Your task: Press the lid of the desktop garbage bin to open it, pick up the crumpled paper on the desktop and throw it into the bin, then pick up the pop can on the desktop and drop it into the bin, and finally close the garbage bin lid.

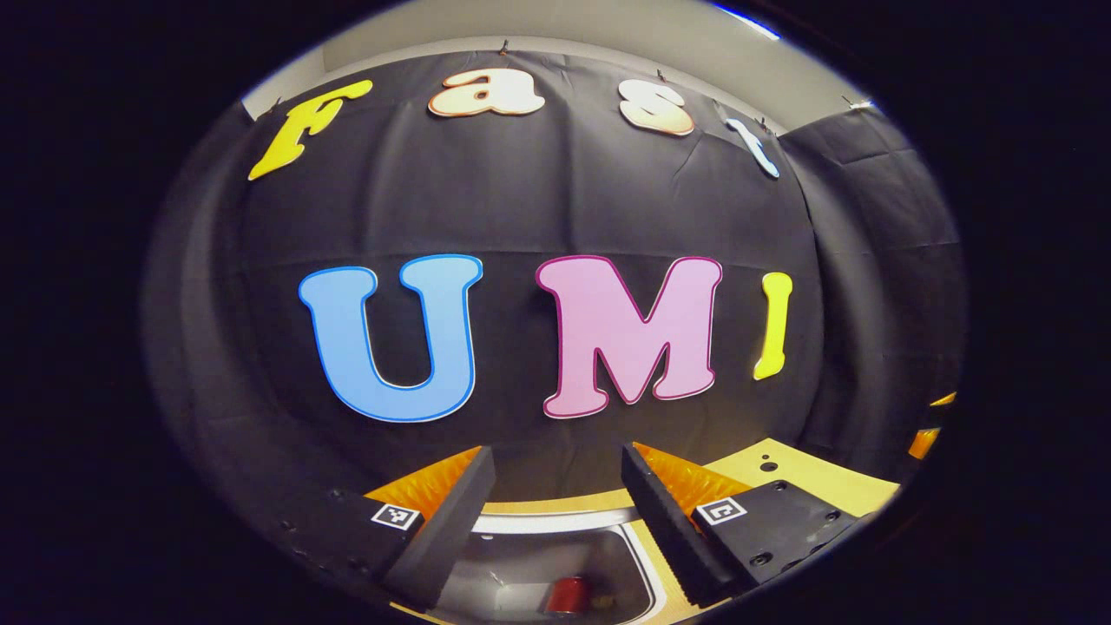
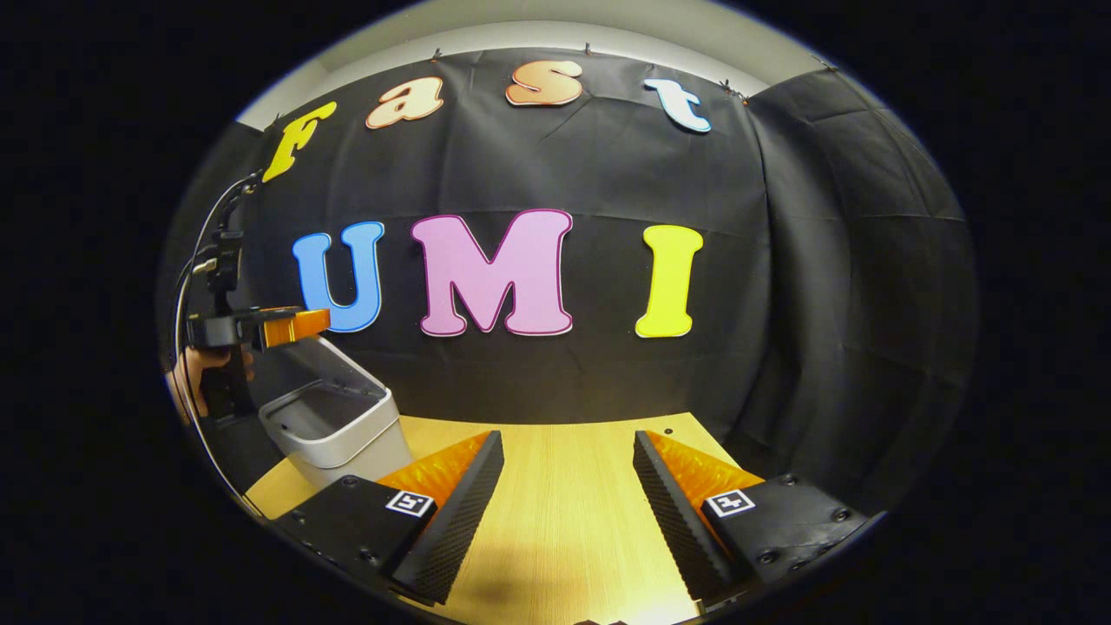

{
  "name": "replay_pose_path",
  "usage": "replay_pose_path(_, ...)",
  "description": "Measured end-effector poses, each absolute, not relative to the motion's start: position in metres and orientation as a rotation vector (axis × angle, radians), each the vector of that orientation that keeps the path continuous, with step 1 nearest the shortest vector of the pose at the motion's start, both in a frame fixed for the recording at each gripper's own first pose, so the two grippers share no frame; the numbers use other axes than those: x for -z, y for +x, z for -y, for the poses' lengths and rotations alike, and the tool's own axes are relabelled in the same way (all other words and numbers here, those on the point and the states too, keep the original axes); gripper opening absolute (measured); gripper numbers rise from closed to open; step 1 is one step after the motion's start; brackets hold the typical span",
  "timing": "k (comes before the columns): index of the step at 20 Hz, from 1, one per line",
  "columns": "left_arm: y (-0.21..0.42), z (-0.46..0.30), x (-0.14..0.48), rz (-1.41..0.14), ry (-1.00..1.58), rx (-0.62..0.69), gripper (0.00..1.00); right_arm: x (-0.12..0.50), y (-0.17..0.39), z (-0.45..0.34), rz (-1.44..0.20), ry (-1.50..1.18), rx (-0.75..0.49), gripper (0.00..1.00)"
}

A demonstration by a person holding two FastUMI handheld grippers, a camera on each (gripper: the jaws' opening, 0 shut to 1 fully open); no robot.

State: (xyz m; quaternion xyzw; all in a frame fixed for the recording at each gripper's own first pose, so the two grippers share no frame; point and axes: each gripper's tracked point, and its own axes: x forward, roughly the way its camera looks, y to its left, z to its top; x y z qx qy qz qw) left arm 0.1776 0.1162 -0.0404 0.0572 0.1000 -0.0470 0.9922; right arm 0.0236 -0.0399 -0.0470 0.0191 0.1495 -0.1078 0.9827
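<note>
1. Left claw (image 1: 555, 512), left gripper view: fingers spread wide, nothing between them. Held level-ish, pointing at the booth's black cloth wall (image 1: 538, 200), hanging directly over the open garbage bin (image 1: 555, 523).
2. Bin in that view: pale rim shows as a curved band betw. the fingers, grey inside below it. Pop can (image 1: 568, 595), red, lies on its side at the bottom of the bin. Paper: can't tell, bin inside is dim.
3. Wooden counter (image 1: 833, 486) shows to the right of the right-hand finger, w/ a dark hole near its far edge.
4. Right claw (image 2: 568, 512), right gripper view: also spread wide, empty. Held low over bare counter (image 2: 564, 486), aimed straight at the wall, tilted slightly down.
5. Same view, far left: left claw (image 2: 299, 325) seen side-on, held high above the bin (image 2: 334, 430), fingers pointing approx horizontal. A hand (image 2: 195, 378) wraps its grip from below; a cable (image 2: 187, 286) loops up off the rig's top.
6. Bin there: light grey, stands on the counter's left part near the wall, mouth open. Lid (image 2: 343, 360) appears tipped up at the back, tho partly hidden by the left claw.
7. Right claw is well apart from the bin, which sits just beyond its left-hand finger's base.
</note>
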Motion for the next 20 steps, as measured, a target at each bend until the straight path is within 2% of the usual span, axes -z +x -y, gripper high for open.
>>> replay_pose_path(3, 0.151, -0.113, 0.067, -0.213, 0.122, 0.11, 0.99, 0.048, 0.019, 0.035, -0.309, 0.041, 0.205, 0.97)
replay_pose_path(7, 0.124, -0.129, 0.123, -0.338, 0.064, 0.065, 0.96, 0.053, 0.012, 0.027, -0.324, 0.041, 0.189, 0.97)
replay_pose_path(12, 0.106, -0.13, 0.155, -0.366, 0.095, 0.064, 0.98, 0.061, 0.0, 0.015, -0.361, 0.027, 0.169, 0.97)
replay_pose_path(14, 0.106, -0.127, 0.154, -0.283, 0.124, 0.074, 0.99, 0.067, -0.007, 0.01, -0.388, 0.013, 0.164, 0.97)
replay_pose_path(20, 0.101, -0.128, 0.16, -0.199, 0.051, 0.071, 1.0, 0.07, -0.017, -0.016, -0.406, -0.009, 0.115, 0.97)
